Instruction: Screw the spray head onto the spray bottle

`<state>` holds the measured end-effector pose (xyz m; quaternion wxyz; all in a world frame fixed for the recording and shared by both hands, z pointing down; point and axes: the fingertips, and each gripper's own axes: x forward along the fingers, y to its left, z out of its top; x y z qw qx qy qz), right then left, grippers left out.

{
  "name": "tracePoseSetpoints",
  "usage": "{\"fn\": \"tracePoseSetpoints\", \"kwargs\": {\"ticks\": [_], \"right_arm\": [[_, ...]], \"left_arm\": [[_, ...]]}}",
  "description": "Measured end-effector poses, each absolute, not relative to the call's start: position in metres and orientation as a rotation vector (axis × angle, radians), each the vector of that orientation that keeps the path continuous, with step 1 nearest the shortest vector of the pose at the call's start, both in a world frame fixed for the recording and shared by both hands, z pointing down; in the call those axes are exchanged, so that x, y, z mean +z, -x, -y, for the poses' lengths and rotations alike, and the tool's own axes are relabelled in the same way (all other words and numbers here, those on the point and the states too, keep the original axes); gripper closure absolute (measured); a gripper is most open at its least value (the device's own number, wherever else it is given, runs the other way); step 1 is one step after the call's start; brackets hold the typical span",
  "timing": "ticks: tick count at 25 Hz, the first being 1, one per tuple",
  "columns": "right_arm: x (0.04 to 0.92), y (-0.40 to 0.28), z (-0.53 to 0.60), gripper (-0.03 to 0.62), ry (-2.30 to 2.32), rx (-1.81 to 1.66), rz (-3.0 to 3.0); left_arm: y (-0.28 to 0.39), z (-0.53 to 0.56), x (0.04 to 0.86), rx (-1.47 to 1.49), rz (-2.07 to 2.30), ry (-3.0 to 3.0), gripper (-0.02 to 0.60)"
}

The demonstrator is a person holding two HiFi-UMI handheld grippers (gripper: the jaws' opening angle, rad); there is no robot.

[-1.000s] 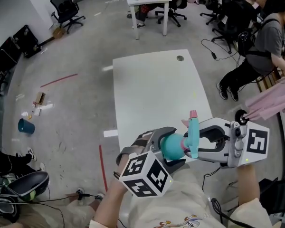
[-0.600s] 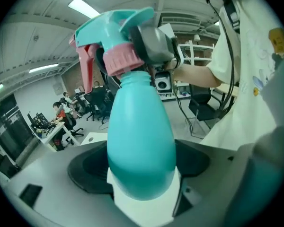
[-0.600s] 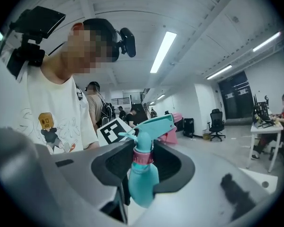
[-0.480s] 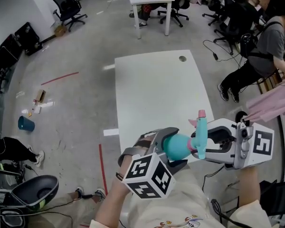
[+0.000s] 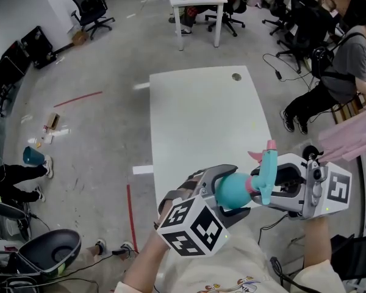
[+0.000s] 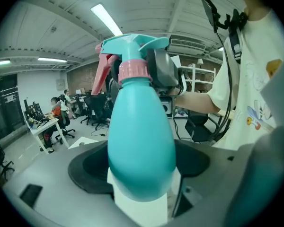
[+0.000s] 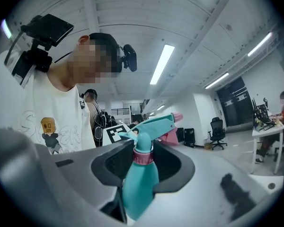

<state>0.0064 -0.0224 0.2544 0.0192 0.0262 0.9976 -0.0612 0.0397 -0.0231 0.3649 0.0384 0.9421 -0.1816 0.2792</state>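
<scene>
Spray bottle (image 6: pixel 142 145), teal & egg-shaped, is hanging in mid-air btwn the two grippers, close to the person's chest. In the head view it's showing over the near right corner of the white tabletop (image 5: pixel 201 115), not touching it.

Left gripper (image 5: pixel 227 191) is clamping the fat body of the bottle, jaws pressing on either side. The rounded base is sitting right at the jaws & the neck end is sticking out beyond them.

Spray head (image 5: pixel 269 173) is sitting on the bottle's neck w/ a pink collar (image 6: pixel 132 71) at the join. Its pink nozzle (image 5: pixel 270 144) is pointing away from the person, and the pink trigger (image 6: pixel 104 74) is hanging just under the nozzle side.

Right gripper (image 5: pixel 279 183) is facing the left one from the opposite side. Its jaws are standing part-way closed, gripping the top end at the collar & spray head; exact pad contact there is hard to make out.
</scene>
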Motion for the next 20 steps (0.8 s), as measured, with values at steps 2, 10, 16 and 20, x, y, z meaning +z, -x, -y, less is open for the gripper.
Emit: {"fn": "tracePoseSetpoints", "kwargs": {"ticks": [2, 10, 16, 20], "right_arm": [[0.255, -0.006, 0.022, 0.462, -0.069, -0.153, -3.108], [0.250, -0.003, 0.038, 0.463, 0.211, -0.078, -3.136], [0.244, -0.004, 0.051, 0.462, 0.629, -0.084, -3.090], [0.251, -0.004, 0.057, 0.462, 0.906, -0.081, -3.043]], "left_arm": [[-0.039, 0.024, 0.366, 0.860, 0.582, -2.887, 0.176], [-0.028, 0.049, 0.361, 0.944, 0.924, -2.800, 0.176], [-0.024, 0.063, 0.352, 0.917, 1.171, -2.698, 0.176], [-0.023, 0.068, 0.358, 0.881, 1.243, -2.662, 0.176]]}}
